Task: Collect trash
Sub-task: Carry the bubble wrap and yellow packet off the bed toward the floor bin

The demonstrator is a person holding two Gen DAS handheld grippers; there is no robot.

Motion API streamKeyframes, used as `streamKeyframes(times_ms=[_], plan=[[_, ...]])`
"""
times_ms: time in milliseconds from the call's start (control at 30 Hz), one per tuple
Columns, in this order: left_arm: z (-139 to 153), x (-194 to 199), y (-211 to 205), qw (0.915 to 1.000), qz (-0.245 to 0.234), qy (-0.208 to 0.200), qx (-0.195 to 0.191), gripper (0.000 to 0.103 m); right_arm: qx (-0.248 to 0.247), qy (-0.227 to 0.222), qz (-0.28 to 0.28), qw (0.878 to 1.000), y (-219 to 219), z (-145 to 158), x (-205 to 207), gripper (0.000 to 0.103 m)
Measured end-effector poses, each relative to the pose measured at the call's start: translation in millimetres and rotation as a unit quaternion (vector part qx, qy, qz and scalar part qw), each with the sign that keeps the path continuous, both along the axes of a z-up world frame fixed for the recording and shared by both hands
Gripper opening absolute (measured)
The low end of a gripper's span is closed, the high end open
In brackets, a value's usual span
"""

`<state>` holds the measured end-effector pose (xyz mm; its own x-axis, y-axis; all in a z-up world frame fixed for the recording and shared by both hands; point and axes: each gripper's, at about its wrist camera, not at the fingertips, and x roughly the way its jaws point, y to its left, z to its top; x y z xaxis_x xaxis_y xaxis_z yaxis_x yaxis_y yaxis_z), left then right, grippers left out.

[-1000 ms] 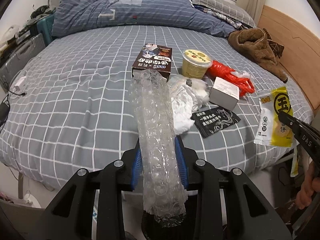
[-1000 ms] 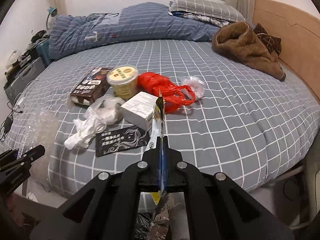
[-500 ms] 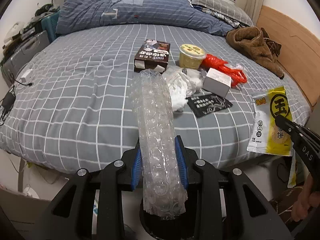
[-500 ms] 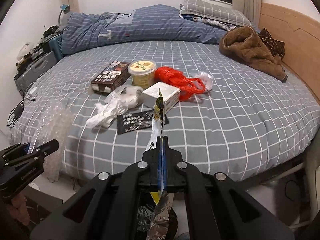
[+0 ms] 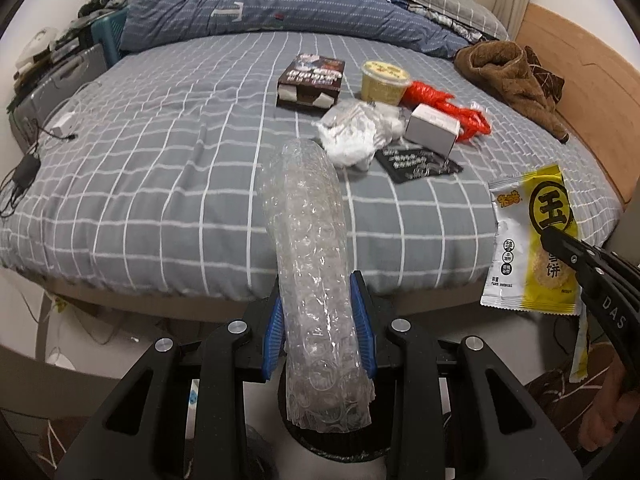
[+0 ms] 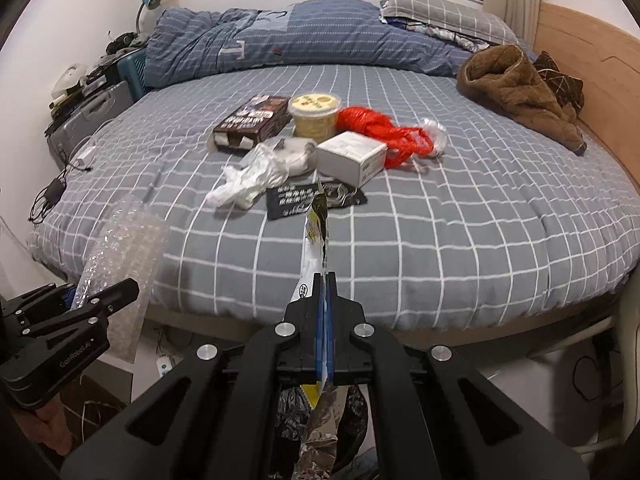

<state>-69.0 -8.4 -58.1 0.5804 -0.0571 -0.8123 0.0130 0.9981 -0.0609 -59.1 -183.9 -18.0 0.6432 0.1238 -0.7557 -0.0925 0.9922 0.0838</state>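
Observation:
My left gripper (image 5: 318,304) is shut on a roll of clear bubble wrap (image 5: 308,248), held off the foot of the bed; the roll also shows in the right wrist view (image 6: 124,248). My right gripper (image 6: 325,280) is shut on a yellow and white snack wrapper (image 6: 316,232), seen edge-on; it faces the left wrist view (image 5: 532,240). On the grey checked bed (image 5: 160,152) lie a dark brown box (image 5: 312,80), a yellow tub (image 5: 385,80), a red plastic bag (image 5: 444,108), a white box (image 5: 432,132), crumpled white plastic (image 5: 352,136) and a black sachet (image 5: 416,164).
A brown garment (image 5: 508,72) lies by the wooden headboard (image 5: 580,72). A folded blue duvet (image 5: 260,4) and pillows sit at the far side. Cables and a charger (image 5: 24,168) lie at the bed's left edge. A dark bin opening (image 6: 320,416) with shiny trash sits below my right gripper.
Both grippers have pulled back from the bed with their loads; the bed edge and floor now show, and the trash pile looks farther off.

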Motion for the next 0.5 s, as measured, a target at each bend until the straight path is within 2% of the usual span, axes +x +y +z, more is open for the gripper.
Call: streamKeyframes(times_ms=[500], plan=[[-38.9, -38.2, 5.1, 0.9989, 0.014, 0.044, -0.003, 0.031, -0.016, 0.058, 0.016, 0.998, 21.6, -44.3, -36.4, 0.000]])
